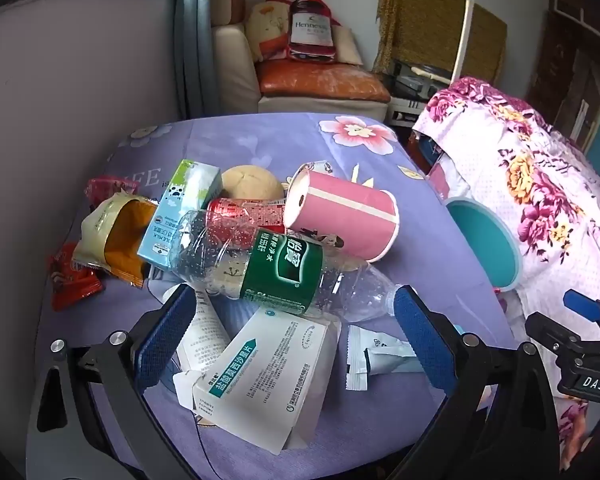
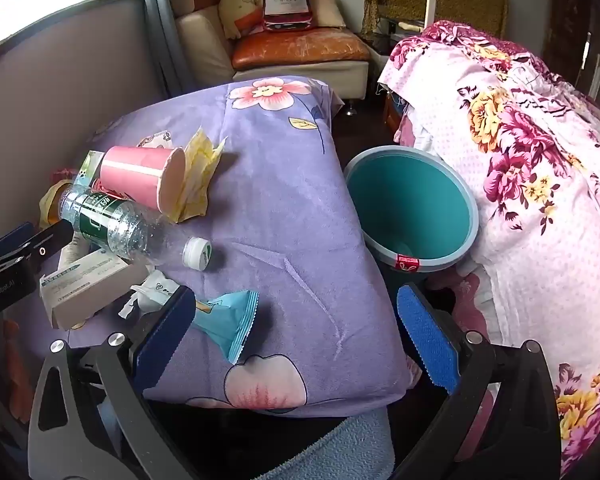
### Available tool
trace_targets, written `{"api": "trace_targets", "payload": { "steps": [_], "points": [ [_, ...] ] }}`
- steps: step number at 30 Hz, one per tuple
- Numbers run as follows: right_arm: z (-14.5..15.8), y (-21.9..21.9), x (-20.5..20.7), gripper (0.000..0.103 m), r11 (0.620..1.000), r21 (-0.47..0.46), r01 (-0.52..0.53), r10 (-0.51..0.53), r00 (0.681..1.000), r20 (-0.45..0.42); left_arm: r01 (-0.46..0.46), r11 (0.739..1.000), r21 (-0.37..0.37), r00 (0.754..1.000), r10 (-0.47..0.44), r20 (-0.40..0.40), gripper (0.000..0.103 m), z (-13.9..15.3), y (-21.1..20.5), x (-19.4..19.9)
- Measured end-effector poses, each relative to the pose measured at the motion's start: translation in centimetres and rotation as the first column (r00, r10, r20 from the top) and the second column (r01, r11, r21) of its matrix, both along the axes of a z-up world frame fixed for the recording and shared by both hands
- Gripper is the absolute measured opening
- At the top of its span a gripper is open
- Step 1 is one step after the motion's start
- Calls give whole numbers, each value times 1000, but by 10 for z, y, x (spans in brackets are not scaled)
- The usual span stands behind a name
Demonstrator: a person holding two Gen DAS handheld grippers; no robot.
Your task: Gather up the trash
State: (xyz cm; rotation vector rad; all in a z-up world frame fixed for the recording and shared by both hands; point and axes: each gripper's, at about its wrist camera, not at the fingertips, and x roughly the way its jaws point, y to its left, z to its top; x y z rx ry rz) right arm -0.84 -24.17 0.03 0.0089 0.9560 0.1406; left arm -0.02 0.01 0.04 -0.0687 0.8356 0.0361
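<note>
Left gripper (image 1: 292,320): fingers standing spread wide, gripping nothing, hovering over a white box (image 1: 268,384) and a clear bottle (image 1: 260,264) lying in the trash pile on the purple cloth (image 1: 260,140). Right gripper (image 2: 296,332): fingers likewise spread and empty, hanging beside a blue wrapper (image 2: 230,320). The teal bin (image 2: 412,208) is sitting just off the cloth's right edge.

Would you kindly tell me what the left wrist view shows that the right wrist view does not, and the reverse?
Only the left wrist view shows the red can and the round bun. Only the right wrist view shows the crumpled yellow paper and the bottle's white cap. Both show the plastic bottle, the pink cup, the teal bin, and open grippers holding nothing.
</note>
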Motion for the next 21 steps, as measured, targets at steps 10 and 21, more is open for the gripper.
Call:
{"api": "trace_targets", "payload": {
  "steps": [10,21],
  "points": [
    [9,-6,0,97,1000,13,15,-15,1000,-3,22,999,29,1000,-23,8,99,15,-15,-4],
    [4,-15,4,97,999,27,35,-35,999,-6,51,998,48,999,-51,-6,99,9,-21,0]
  ]
}}
